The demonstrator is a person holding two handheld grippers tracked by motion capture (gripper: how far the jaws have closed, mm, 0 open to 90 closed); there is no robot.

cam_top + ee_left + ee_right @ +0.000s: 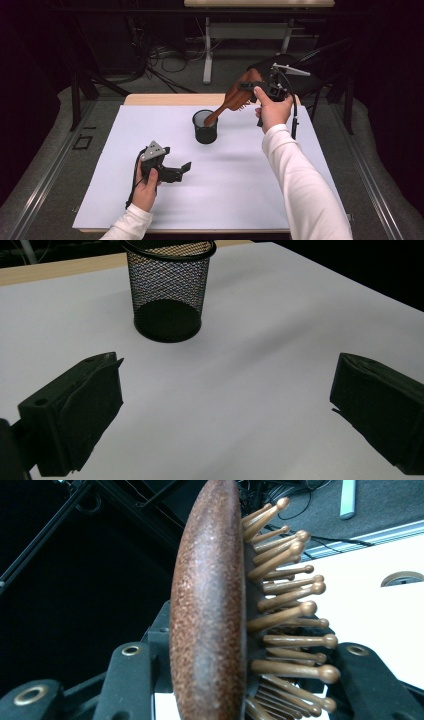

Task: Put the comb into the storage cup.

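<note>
In the left claw view we lose the mesh cup's [168, 290] rim at the top edge. In the right claw view the hairbrush [210, 610] runs off the bottom, its handle unseen.

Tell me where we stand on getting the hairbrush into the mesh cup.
Done: the right gripper has the wooden hairbrush clamped by its head. In hand: the brush is tilted, its handle tip just at the black mesh cup rim. Left: lowering and release. The left gripper rests open on the white mat.
</note>
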